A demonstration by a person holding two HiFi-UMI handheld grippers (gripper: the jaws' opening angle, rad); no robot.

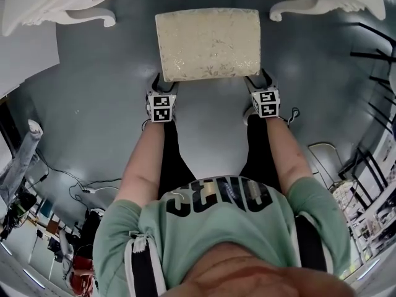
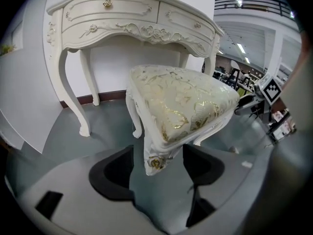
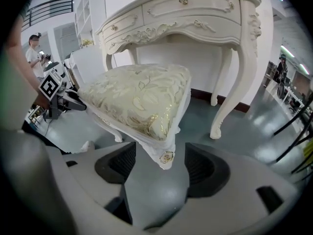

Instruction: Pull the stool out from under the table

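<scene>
Grey floor (image 1: pixel 99 85); tools (image 1: pixel 164 82) (image 1: pixel 259 78) wide astride stool (image 1: pixel 207 42)

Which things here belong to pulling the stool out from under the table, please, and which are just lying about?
Job: stool; table; left gripper and right gripper, both open around the stool's near corners.
Lying about: floor cables; black metal frame on the right.

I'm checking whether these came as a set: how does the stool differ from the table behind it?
The stool has a cushioned top in gold-patterned fabric; the table has drawers with gold knobs. The stool's seat sits lower than the table's drawers. The stool stands on open floor; the table stands before a white wall. Both have white, carved, curved legs.
</scene>
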